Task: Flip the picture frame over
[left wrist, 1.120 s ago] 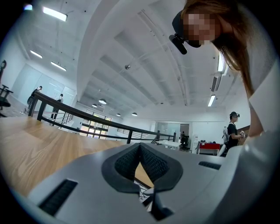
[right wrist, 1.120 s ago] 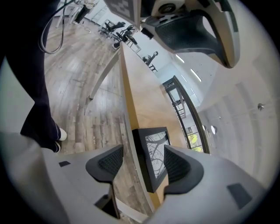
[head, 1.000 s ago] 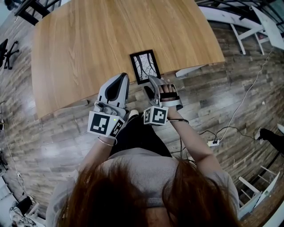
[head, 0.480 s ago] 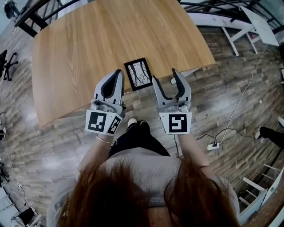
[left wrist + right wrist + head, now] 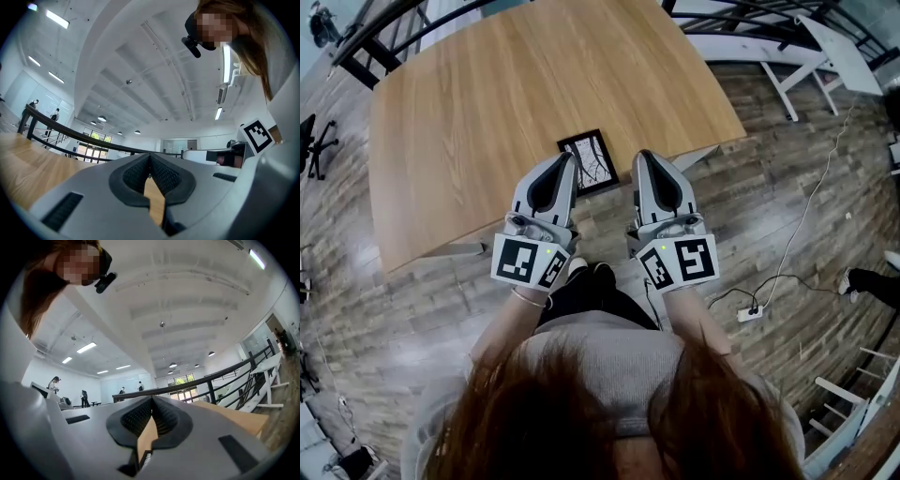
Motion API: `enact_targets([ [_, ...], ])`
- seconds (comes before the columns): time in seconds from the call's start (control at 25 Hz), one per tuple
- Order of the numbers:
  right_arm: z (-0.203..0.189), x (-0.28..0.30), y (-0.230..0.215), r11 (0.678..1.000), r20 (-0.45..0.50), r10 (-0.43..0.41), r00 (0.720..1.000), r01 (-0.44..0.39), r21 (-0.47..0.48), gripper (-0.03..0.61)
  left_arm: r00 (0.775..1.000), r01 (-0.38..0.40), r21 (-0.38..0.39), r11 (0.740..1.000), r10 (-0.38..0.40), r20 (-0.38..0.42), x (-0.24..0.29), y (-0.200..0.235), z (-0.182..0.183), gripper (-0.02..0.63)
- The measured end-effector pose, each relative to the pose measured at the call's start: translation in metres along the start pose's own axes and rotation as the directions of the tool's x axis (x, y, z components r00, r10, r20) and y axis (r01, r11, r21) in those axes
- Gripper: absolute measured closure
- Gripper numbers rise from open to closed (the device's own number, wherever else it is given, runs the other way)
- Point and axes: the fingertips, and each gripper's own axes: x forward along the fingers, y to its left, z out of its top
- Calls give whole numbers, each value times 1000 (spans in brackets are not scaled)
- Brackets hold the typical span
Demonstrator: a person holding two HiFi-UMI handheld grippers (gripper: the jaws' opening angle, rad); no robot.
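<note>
The picture frame (image 5: 590,161), black-edged with a black-and-white branch print facing up, lies flat on the wooden table (image 5: 487,94) close to its near edge. Both grippers hover side by side above that edge, apart from the frame. My left gripper (image 5: 568,159) is just left of the frame and my right gripper (image 5: 643,156) just right of it. Each one is shut with nothing between its pads. In the left gripper view the left gripper (image 5: 150,155) has its pads touching at the tips. The right gripper (image 5: 152,398) shows the same in the right gripper view.
White bench frames (image 5: 787,56) stand on the wood floor beyond the table's right corner. A power strip with a cable (image 5: 748,312) lies on the floor at the right. A black office chair (image 5: 314,127) is at the far left.
The right gripper lifted away from the frame's near edge, rolled from sideways to upright, and its wide-open jaws closed. The left gripper rose a little. The frame stayed flat on the table.
</note>
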Motion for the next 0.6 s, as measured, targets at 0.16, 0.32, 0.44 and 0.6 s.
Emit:
enact_targets([
  [0.16,-7,3,3,1000,-43,-15,999,14,-22,563,1000,-2,0,1000,2,8,-2,-2,4,607],
  [0.32,-7,11,1,999,-76,-43,996,41,-25,563,1000,-4,10,1000,4,12,-3,-3,8,607],
  [0.44,-2,18,3,999,-83,-36,996,33,-37,563,1000,-11,8,1000,11,16,-2,-2,11,607],
  [0.6,0,18,10,1000,-80,-19,997,17,-25,563,1000,-2,12,1000,2,20,-1,-7,13,609],
])
